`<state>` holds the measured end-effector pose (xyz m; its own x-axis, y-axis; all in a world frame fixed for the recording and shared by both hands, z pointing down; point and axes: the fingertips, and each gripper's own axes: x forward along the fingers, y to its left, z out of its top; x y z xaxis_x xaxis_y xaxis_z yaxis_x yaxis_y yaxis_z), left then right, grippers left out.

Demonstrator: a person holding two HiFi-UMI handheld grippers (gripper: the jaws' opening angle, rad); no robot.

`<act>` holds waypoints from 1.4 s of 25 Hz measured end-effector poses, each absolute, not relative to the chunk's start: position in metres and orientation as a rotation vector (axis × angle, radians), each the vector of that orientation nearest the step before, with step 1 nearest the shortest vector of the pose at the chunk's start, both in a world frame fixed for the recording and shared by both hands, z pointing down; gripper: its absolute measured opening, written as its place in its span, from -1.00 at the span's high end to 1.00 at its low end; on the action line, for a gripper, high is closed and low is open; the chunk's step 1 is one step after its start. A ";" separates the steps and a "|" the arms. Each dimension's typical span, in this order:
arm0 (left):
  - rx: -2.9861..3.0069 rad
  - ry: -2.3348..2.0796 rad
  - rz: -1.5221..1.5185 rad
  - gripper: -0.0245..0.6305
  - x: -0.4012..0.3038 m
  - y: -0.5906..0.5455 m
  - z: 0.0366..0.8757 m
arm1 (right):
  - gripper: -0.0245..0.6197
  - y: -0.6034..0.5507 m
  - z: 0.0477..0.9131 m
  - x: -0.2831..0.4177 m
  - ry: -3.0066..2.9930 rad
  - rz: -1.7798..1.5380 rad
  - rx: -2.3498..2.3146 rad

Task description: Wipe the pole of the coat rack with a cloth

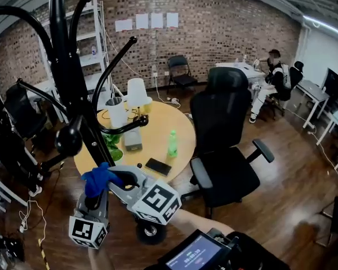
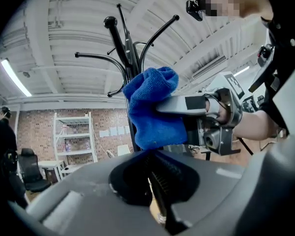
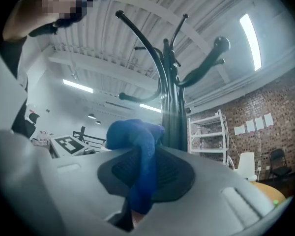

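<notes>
Your right gripper (image 3: pixel 143 168) pinches the blue cloth (image 1: pixel 98 180) beside the coat rack pole (image 1: pixel 73 89), left gripper (image 2: pixel 148 163) pressed together empty, so press the cloth firmly against the pole and stroke lengthwise.

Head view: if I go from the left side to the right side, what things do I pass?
coat rack pole → white lamp → green bottle → black office chair → seated person
</notes>
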<state>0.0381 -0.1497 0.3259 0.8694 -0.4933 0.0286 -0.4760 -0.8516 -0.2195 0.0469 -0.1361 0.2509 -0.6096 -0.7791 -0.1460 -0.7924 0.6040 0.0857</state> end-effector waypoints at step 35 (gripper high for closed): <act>-3.056 0.758 -0.403 0.92 0.018 -0.109 0.457 | 0.77 -0.134 0.422 0.054 2.971 -0.300 -1.559</act>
<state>0.0184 -0.1091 0.4568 0.8538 -0.4553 0.2523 -0.4637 -0.8855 -0.0290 0.0537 -0.1342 0.4219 -0.5512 -0.7862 0.2796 -0.8261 0.5612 -0.0508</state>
